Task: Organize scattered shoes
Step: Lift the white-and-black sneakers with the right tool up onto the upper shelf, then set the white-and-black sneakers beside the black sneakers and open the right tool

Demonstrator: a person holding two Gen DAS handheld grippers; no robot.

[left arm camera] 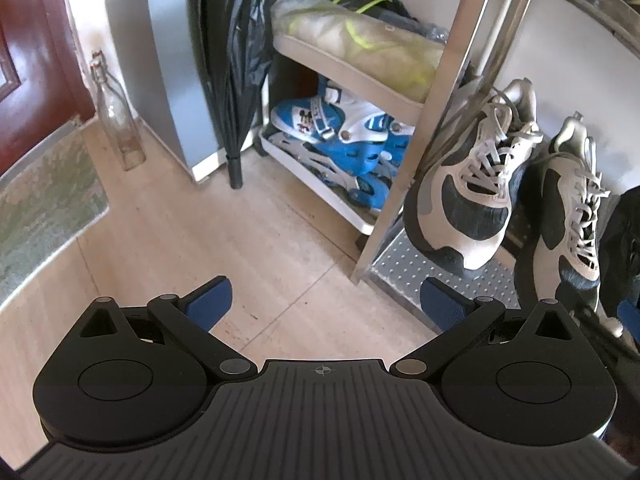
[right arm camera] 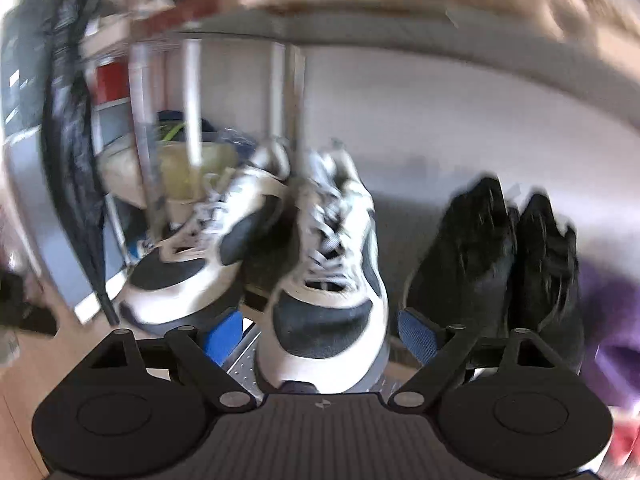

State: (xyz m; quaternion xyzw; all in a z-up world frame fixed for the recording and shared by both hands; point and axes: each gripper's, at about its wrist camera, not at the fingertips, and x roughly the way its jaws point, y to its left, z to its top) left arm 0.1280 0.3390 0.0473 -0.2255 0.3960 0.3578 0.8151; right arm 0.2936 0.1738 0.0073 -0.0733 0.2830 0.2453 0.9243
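Two grey, white and dark sneakers stand on the metal rack's studded bottom shelf [left arm camera: 404, 268]: the left sneaker [left arm camera: 472, 184] and the right sneaker [left arm camera: 576, 216]. My left gripper [left arm camera: 326, 304] is open and empty above the floor, in front of the rack's left post. The right wrist view is blurred. There my right gripper [right arm camera: 320, 336] is open, its pads on either side of the right sneaker's toe [right arm camera: 332, 308], apart from it. The left sneaker [right arm camera: 200, 256] leans beside it. A pair of black shoes [right arm camera: 500, 252] stands to the right.
A white plastic rack [left arm camera: 320, 184] holds blue inline skates [left arm camera: 340, 140] and bagged items above. A folded black umbrella [left arm camera: 228, 60], a grey cabinet [left arm camera: 168, 72] and a glass bottle [left arm camera: 116, 116] stand at left. A doormat [left arm camera: 44, 204] lies by the red door. Something purple [right arm camera: 612, 312] lies at far right.
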